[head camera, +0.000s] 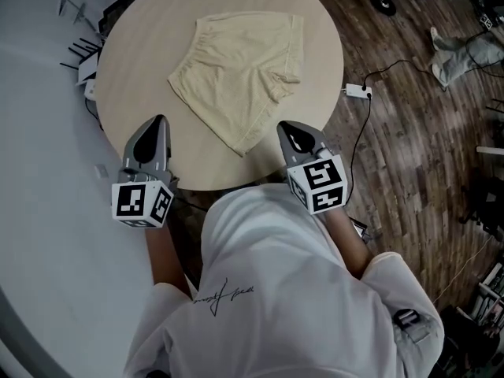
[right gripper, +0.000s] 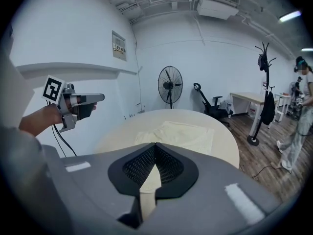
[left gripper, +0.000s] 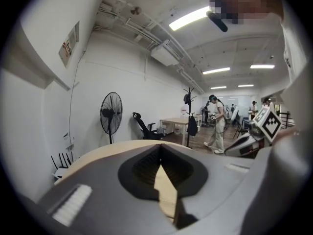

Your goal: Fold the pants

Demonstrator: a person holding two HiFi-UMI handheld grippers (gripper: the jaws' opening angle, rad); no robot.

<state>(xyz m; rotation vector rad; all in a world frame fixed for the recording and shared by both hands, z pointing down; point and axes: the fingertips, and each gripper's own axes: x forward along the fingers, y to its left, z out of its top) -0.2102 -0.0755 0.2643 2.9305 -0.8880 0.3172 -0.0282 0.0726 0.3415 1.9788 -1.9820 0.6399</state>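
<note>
- My left tool [head camera: 160,121]: jaws together, empty, over the near-left edge of the round worktop [head camera: 134,69].
- My right tool [head camera: 285,127]: jaws together, empty, right of the near corner of the cream shorts [head camera: 236,77].

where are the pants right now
In the head view, the pants lie spread on the round table, just beyond the left gripper and right gripper.

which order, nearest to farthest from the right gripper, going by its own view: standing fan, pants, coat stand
1. pants, on the table, just ahead of the jaws.
2. coat stand, on the floor, off to the right.
3. standing fan, farthest back, beyond the table.
</note>
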